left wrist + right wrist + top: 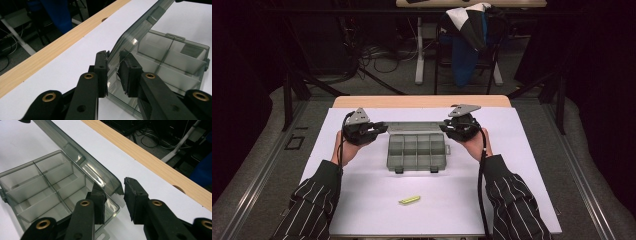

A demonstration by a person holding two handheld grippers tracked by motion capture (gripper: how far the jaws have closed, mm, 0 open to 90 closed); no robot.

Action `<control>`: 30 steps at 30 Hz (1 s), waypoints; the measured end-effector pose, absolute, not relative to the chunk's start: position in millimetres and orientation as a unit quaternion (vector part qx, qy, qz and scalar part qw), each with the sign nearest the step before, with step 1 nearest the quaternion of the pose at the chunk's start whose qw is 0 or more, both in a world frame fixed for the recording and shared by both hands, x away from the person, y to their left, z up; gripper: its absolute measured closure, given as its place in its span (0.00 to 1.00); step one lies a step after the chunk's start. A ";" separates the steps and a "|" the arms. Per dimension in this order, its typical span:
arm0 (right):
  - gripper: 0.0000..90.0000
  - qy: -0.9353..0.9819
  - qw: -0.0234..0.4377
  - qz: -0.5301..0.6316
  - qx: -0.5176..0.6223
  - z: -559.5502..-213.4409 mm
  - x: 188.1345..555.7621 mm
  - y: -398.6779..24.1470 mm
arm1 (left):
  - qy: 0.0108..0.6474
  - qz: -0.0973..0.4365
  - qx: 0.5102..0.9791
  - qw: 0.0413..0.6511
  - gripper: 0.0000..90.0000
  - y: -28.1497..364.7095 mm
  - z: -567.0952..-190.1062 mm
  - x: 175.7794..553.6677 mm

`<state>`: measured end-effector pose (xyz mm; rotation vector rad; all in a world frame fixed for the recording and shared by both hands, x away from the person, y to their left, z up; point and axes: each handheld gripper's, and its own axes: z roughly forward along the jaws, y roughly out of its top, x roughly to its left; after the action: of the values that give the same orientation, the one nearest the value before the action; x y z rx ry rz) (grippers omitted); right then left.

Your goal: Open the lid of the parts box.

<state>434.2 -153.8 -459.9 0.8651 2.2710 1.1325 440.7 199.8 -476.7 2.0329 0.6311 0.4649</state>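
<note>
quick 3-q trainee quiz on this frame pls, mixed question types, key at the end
1. True or false: the lid of the compartment box stands raised.
2. Which corner of the lid does each gripper take? A) left gripper and right gripper one at each end B) both at one end C) neither
3. What lies on the white mat nearer the person than the box?

Key: 1 true; 2 A; 3 a small yellow-green piece.

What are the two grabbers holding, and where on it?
The box's clear lid, raised open. The left gripper pinches one end corner. The right gripper's jaws straddle the other end corner, but a gap shows, so no firm pinch.
</note>
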 end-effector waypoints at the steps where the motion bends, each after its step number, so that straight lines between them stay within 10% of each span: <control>1: 0.78 0.825 0.229 0.411 0.314 -459.7 435.0 -153.7 | 0.257 0.189 0.827 0.463 0.85 199.5 -476.9 441.9; 30: 0.78 0.820 0.216 0.396 0.351 -479.3 465.2 -148.4 | 0.300 0.174 0.822 0.452 0.85 191.5 -505.3 472.9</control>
<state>465.2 -148.4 -479.3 0.9727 2.2739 1.0981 472.9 191.5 -505.3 2.0305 0.7414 0.4300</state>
